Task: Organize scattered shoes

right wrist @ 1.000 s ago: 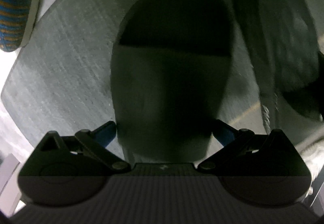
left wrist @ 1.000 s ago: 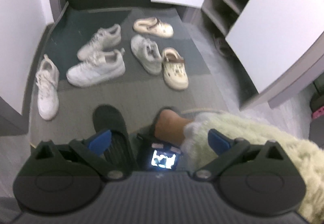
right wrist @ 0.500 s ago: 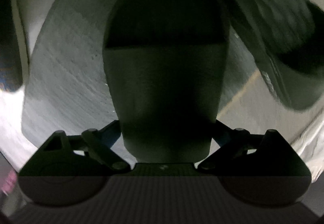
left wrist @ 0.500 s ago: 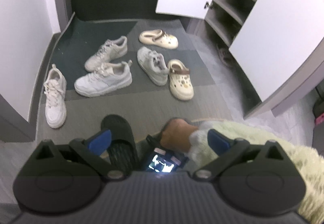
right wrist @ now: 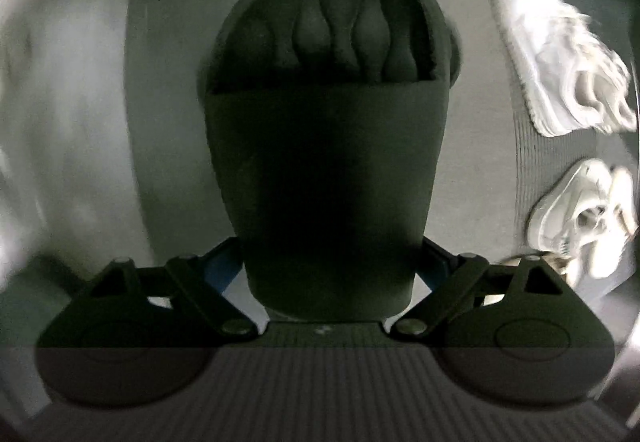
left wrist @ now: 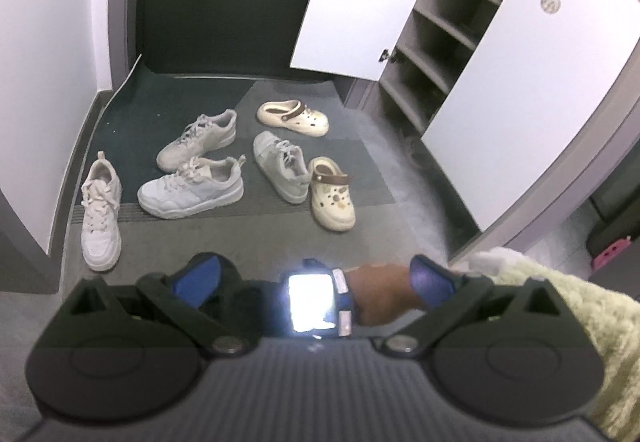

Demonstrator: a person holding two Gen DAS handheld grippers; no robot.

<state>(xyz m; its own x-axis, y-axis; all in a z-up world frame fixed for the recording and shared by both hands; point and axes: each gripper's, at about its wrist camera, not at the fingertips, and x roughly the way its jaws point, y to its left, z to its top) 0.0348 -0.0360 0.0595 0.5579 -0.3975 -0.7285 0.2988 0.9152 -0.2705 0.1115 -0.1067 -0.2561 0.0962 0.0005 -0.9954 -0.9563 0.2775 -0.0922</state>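
Right gripper [right wrist: 332, 274] holds a black slide sandal [right wrist: 324, 146] across its heel, jaws having just closed onto it, so I can shelve it in the open shoe cabinet [left wrist: 436, 54]. Left gripper [left wrist: 316, 278] is wide, empty. Six shoes remain on the mat [left wrist: 168, 90].

Right gripper [right wrist: 332, 262] jaws just closing on black slide sandal [right wrist: 324, 146], now lifted off floor; white sneakers [right wrist: 560, 58] newly at frame right. Left view: second slide gone from lower left, cabinet shelves [left wrist: 444, 42] fuller.
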